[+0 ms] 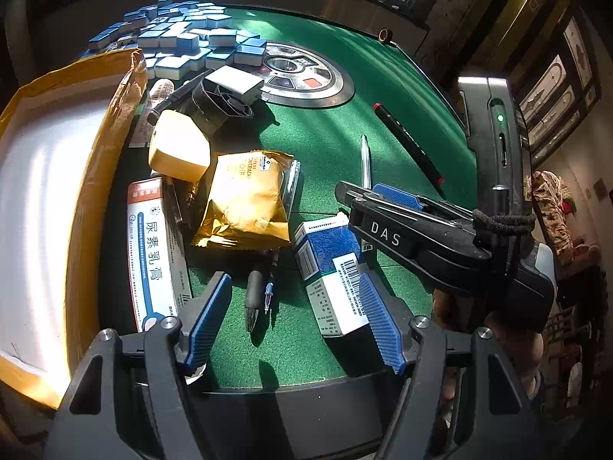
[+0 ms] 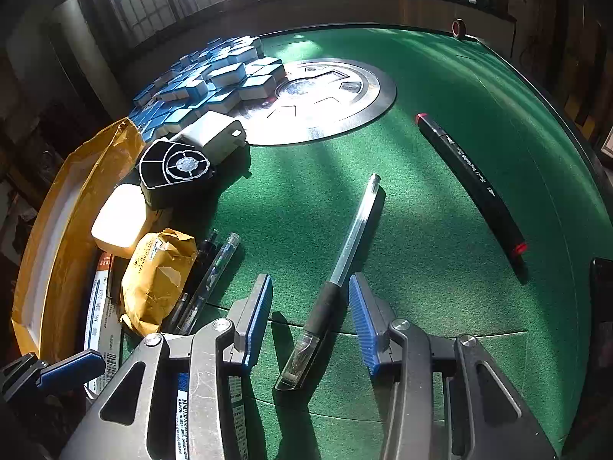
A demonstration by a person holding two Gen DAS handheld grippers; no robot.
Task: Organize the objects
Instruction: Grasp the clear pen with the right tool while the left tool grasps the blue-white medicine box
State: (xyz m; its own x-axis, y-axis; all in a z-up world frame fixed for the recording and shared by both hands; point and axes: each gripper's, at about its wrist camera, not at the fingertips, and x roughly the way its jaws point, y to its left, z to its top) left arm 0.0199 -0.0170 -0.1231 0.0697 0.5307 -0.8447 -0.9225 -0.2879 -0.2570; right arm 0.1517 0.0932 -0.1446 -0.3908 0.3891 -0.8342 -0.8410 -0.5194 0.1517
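Observation:
My right gripper [image 2: 310, 312] points down at the green felt table [image 2: 440, 199], open, its blue pads on either side of a clear pen with a black grip [image 2: 325, 303], a gap showing on each side. The left wrist view shows that gripper [image 1: 367, 195] over the same pen [image 1: 366, 161]. My left gripper [image 1: 293, 322] is open low over the table's near edge, with a blue-and-white box [image 1: 329, 272] against its right pad and a dark-grip pen [image 1: 254, 299] lying between its fingers.
An open cardboard box [image 1: 57, 161] stands at the left. Beside it lie an ointment carton [image 1: 157, 253], a gold snack packet [image 1: 245, 199], a yellow block [image 1: 178, 145], a black fan [image 1: 218, 103] and a grey adapter [image 1: 237, 82]. Several mahjong tiles [image 1: 184, 34] are heaped behind. A black marker [image 2: 475, 184] lies at the right.

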